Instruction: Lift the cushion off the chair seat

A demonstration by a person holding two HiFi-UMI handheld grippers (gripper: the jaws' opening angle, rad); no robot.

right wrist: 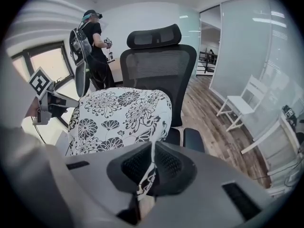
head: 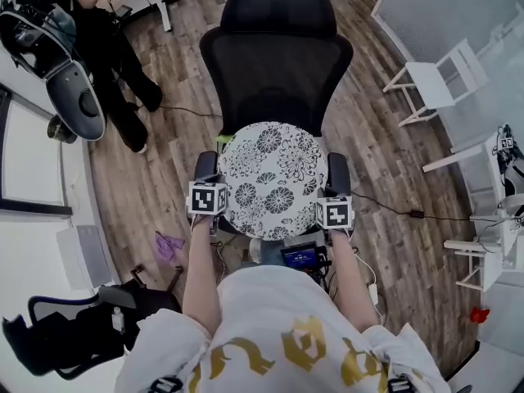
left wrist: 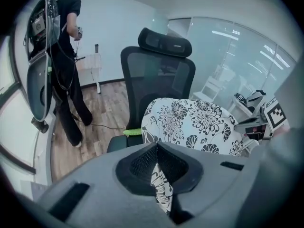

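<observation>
Seen from my head, looking steeply down: a round white cushion [head: 270, 178] printed with black flowers hangs between my two tools in front of a black mesh office chair [head: 274, 11]. My left gripper [left wrist: 157, 174] is clenched on a fold of the cushion's near left edge; the patterned cloth shows pinched between its jaws. My right gripper [right wrist: 151, 169] is clenched the same way on the near right edge. The cushion sits between the two armrests [head: 337, 172], tilted, its near edge raised toward me, and it looks to be up off the dark seat [left wrist: 118, 144]; whether its far edge touches the backrest [head: 274, 72] I cannot tell. To do the lift well, I judge both hands should rise level and together, so the cushion does not swing or slide out of one thin pinch, then come toward me to clear the armrests. A slack grip on either side could drop it. Another person [head: 123, 64] stands at the far left, well apart
</observation>
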